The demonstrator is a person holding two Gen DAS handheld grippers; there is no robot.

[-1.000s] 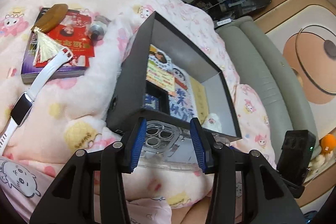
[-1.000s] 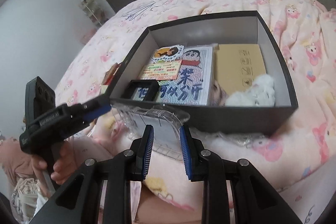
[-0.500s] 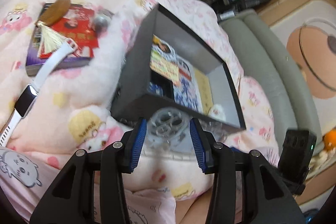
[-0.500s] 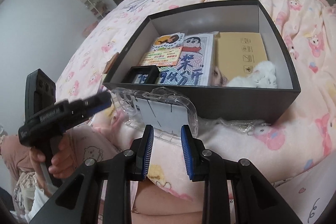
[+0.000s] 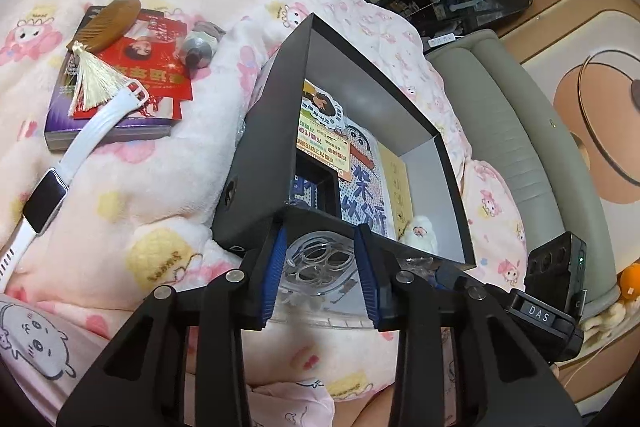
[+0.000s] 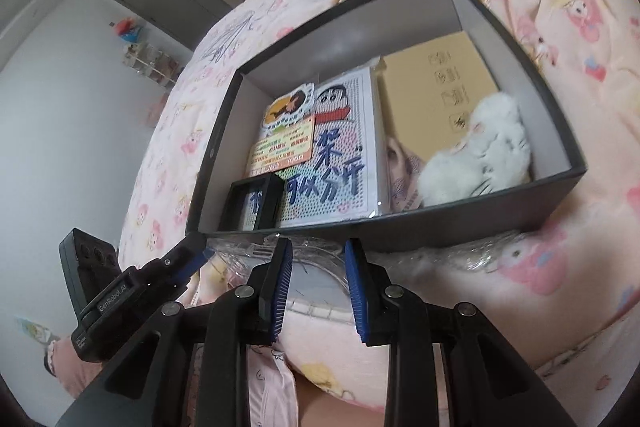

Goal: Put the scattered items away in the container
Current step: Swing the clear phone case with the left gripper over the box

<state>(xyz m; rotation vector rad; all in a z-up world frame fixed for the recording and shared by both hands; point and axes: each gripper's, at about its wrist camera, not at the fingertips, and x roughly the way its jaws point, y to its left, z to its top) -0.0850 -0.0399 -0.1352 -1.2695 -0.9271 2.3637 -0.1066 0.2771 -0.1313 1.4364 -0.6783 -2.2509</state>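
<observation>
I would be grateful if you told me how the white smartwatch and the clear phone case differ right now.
The white smartwatch is opaque and lies stretched out on the blanket, far from both grippers; the clear phone case is see-through and sits between the left gripper fingers, against the black box. Both remain outside the box.

Open from above: the black box (image 6: 440,231), its near wall standing just ahead of both hand-held grippers. Inside, floor nearly covered by a printed board (image 6: 340,155), a small black frame (image 6: 256,203), a brown carton (image 6: 444,87) and a white plush (image 6: 480,151). Bare blanket (image 5: 132,195) left of the box, between it and a book (image 5: 116,107).
</observation>
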